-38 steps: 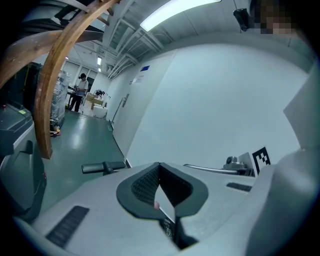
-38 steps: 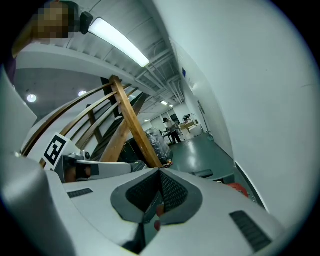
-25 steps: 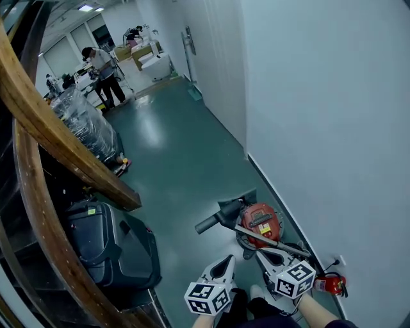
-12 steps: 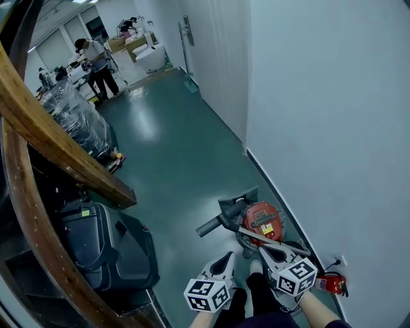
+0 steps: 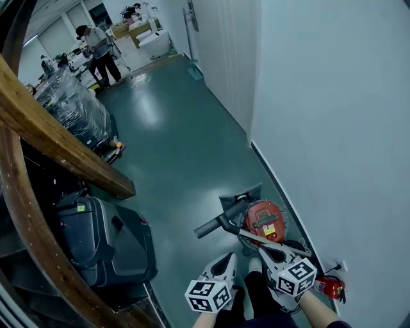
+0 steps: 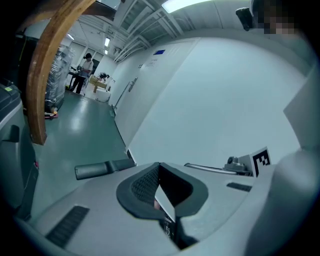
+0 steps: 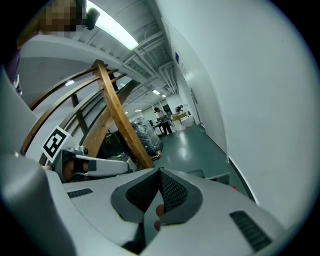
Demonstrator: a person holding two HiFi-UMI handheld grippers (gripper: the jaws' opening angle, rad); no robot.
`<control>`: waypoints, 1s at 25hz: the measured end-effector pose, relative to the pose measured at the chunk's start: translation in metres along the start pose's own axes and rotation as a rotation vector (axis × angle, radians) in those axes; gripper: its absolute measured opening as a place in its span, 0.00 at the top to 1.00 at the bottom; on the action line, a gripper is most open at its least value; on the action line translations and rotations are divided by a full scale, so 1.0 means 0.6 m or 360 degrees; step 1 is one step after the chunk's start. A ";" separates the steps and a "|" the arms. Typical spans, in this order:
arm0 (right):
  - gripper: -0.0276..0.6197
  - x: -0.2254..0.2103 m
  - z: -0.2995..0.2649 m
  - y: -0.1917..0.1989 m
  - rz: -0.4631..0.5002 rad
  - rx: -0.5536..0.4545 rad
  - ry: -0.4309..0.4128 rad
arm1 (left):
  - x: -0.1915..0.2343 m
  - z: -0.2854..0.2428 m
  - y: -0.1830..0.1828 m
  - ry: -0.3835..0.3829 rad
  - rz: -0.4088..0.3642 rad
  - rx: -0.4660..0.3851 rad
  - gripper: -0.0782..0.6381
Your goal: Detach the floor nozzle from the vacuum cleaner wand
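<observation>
- Head view: even, cool overhead light; the green floor (image 5: 186,173) shows a pale glare patch toward its far end.
- The white wall (image 5: 333,115) reads bright and flat, almost shadowless, while the space under the wooden rail (image 5: 57,144) at left sinks into dark shadow.
- Left gripper view: a ceiling light (image 6: 187,4) glows at the top edge; fisheye bends lines and the corners go black.
- Right gripper view: a ceiling strip (image 7: 117,31) is blown out; the right gripper (image 7: 159,172), close to the lens, looks soft, perhaps out of focus.
</observation>
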State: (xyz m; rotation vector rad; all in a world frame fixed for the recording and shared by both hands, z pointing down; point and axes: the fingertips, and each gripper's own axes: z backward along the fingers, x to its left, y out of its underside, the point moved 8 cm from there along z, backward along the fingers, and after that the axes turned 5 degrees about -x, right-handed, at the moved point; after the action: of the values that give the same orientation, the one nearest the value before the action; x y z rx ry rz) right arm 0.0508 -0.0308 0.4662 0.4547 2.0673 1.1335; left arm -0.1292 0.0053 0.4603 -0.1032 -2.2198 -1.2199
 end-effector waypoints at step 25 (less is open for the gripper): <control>0.93 -0.124 -0.129 0.142 0.0196 0.0220 -0.0068 | 0.113 -0.134 0.122 -0.0151 0.0157 0.0075 0.89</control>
State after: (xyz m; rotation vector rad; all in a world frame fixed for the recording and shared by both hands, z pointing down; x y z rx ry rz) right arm 0.0414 -0.0735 0.5962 0.6757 2.1124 1.0449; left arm -0.1226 -0.0304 0.5828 -0.2534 -2.2945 -1.1298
